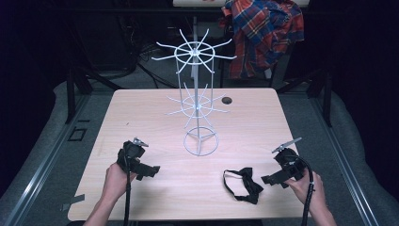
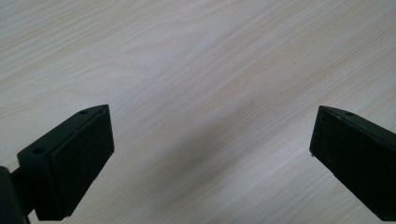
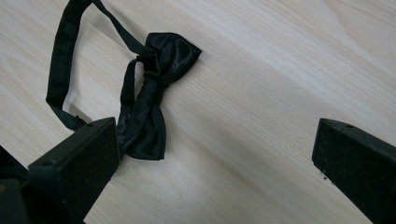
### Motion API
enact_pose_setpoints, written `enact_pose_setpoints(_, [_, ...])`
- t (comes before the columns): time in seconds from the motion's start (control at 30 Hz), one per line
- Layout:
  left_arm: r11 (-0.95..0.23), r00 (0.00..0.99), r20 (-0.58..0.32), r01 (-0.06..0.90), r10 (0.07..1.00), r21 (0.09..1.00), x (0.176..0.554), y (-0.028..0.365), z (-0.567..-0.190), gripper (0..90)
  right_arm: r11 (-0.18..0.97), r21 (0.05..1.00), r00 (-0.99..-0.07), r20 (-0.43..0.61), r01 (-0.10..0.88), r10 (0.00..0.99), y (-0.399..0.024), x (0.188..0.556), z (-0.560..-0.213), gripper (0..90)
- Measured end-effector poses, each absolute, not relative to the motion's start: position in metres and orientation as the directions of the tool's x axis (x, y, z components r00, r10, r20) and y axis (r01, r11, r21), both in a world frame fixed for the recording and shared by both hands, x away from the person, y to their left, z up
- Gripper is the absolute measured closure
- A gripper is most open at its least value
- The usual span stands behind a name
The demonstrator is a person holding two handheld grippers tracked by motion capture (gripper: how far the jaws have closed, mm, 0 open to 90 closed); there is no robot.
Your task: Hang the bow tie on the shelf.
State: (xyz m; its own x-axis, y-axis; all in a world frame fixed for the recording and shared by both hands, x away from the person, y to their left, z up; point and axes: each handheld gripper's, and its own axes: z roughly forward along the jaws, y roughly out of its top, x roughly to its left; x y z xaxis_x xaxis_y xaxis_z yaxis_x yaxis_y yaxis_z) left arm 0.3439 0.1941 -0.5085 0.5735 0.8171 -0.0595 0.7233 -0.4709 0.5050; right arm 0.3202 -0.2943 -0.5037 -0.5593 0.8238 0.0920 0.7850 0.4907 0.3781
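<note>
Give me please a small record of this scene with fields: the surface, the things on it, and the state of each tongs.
surface: light wooden table
stand: white wire rack, upright at the table's middle, its hooks bare
item: black bow tie with strap, flat on the table, near the person's right side
left tongs: open, above bare wood, holding nothing
right tongs: open, beside the bow tie, not gripping it
background: plaid shirt behind the table

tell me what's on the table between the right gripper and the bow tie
Nothing: in the high view the right gripper sits just right of the bow tie, with a sliver of bare table between them.
</note>
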Motion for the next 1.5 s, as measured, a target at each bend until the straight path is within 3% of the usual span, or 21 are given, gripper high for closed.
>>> enact_pose_setpoints(0.4, [-0.49, 0.601, -0.059, 0.701, 0.797, 0.519, 0.342, 0.19, -0.504, 0.0, 0.463, 0.372, -0.548, 0.164, 0.805, 0.82, -0.283, 0.318, -0.507, 0.0])
enact_pose_setpoints(0.7, [-0.492, 0.603, -0.051, 0.694, 0.796, 0.526, 0.343, 0.189, -0.503, 0.0, 0.487, 0.332, -0.554, 0.145, 0.808, 0.82, -0.274, 0.319, -0.511, 0.0])
enact_pose_setpoints(0.73, [-0.491, 0.603, -0.053, 0.694, 0.796, 0.527, 0.343, 0.189, -0.503, 0.0, 0.462, 0.355, -0.547, 0.191, 0.813, 0.815, -0.273, 0.319, -0.515, 0.0])
enact_pose_setpoints(1.23, [-0.495, 0.608, -0.051, 0.688, 0.792, 0.531, 0.343, 0.187, -0.503, 0.0, 0.508, 0.3, -0.569, 0.164, 0.807, 0.806, -0.258, 0.32, -0.52, 0.0])
enact_pose_setpoints(1.5, [-0.493, 0.608, -0.049, 0.686, 0.793, 0.535, 0.342, 0.187, -0.502, 0.0, 0.485, 0.338, -0.556, 0.153, 0.806, 0.817, -0.251, 0.32, -0.525, 0.0])
